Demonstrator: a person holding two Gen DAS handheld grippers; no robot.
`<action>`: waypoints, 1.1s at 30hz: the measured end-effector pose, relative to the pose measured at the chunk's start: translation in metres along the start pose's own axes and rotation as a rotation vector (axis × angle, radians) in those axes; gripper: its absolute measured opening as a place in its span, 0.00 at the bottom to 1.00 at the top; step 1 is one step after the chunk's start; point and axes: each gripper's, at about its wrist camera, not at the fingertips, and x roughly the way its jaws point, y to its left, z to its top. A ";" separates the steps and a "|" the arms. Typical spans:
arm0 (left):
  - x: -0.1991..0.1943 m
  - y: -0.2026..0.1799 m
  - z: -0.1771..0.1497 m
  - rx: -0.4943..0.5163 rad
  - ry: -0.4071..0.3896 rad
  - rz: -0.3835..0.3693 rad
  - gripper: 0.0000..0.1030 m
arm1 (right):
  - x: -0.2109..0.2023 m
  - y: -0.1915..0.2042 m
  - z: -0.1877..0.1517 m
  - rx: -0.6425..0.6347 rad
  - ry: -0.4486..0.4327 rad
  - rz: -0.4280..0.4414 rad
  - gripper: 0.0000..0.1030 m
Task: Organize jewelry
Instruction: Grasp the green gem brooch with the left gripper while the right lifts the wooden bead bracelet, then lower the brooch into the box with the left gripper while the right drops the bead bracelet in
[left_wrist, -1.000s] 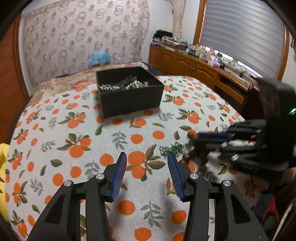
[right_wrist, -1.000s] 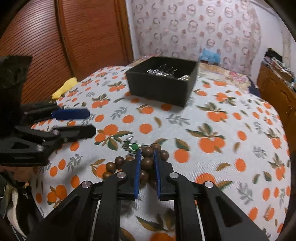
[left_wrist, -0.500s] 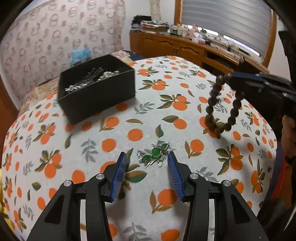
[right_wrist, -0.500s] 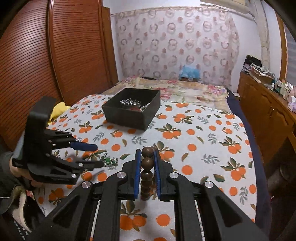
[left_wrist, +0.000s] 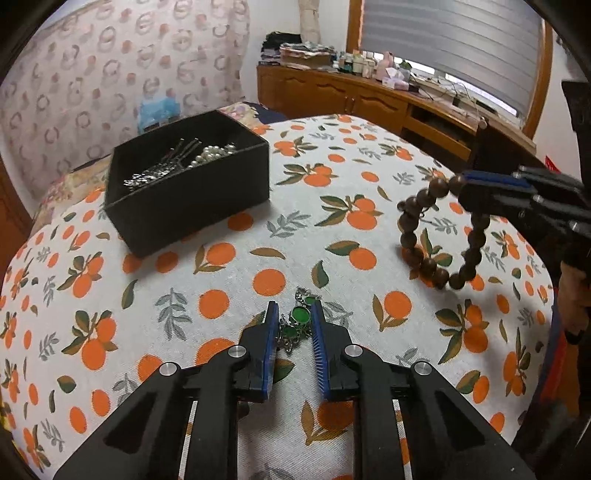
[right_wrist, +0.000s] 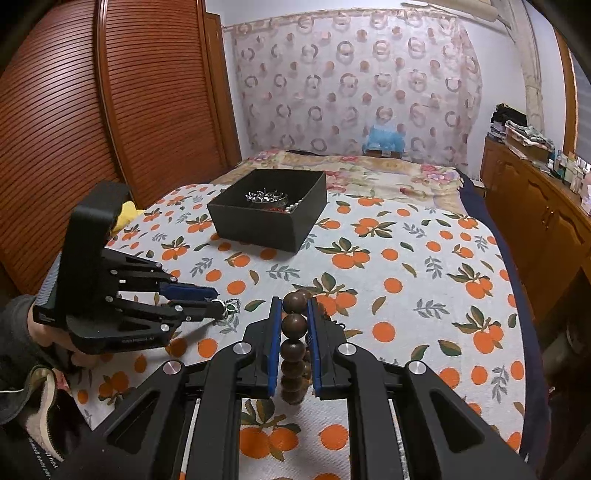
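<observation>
Left tongs (left_wrist: 294, 320) just closing round green chain (left_wrist: 298, 316), grip unsure | right tongs (right_wrist: 291, 319) clamp beads (right_wrist: 293, 326) | risk: chain slips, beads swing past box (right_wrist: 269, 218)

Brown bead bracelet (left_wrist: 439, 236) hanging lifted, green-stone chain (left_wrist: 297, 325) on cloth, black box (left_wrist: 188, 184) holding silver pieces

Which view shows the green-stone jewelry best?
The left wrist view: the green-stone jewelry lies close, between the left gripper fingers, stones clear. The right wrist view shows only a small glimpse at those fingertips.
</observation>
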 end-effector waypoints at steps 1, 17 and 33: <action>-0.003 0.002 0.001 -0.008 -0.009 0.004 0.16 | 0.000 0.002 0.001 -0.003 -0.001 0.001 0.15; -0.053 0.032 0.030 -0.079 -0.165 0.073 0.16 | -0.012 0.013 0.063 -0.086 -0.113 -0.002 0.15; -0.069 0.061 0.067 -0.100 -0.238 0.092 0.16 | 0.018 0.022 0.143 -0.161 -0.187 0.014 0.15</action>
